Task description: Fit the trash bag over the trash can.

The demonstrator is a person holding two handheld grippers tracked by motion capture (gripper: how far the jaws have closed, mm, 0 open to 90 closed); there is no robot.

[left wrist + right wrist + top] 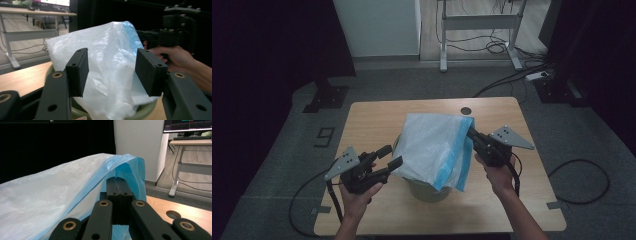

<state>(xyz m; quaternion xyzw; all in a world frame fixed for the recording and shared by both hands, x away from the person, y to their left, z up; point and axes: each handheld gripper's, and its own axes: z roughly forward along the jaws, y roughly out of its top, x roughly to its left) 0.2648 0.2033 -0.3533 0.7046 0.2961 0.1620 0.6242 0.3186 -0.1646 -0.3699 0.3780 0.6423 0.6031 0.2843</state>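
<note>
A thin white plastic bag (pixel 434 145) with a blue rim stands puffed up over a pale green bin (pixel 429 192) in the middle of the wooden table (pixel 372 120). My right gripper (pixel 470 132) is shut on the bag's blue edge at its upper right and holds it raised. In the right gripper view the jaws (pixel 117 181) are pressed together with blue film (pixel 130 167) draped over them. My left gripper (pixel 393 156) is open at the bag's left side. In the left gripper view its pads (pixel 77 70) stand apart, with the bag (pixel 112 50) just ahead of them and untouched.
The bin's green rim (pixel 146 110) shows under the bag. A round cable hole (pixel 466 110) sits near the table's far edge. Beyond the table are a desk frame (pixel 479 22), floor cables (pixel 512 75) and a stand base (pixel 326 97); a cable loop (pixel 579 180) lies right.
</note>
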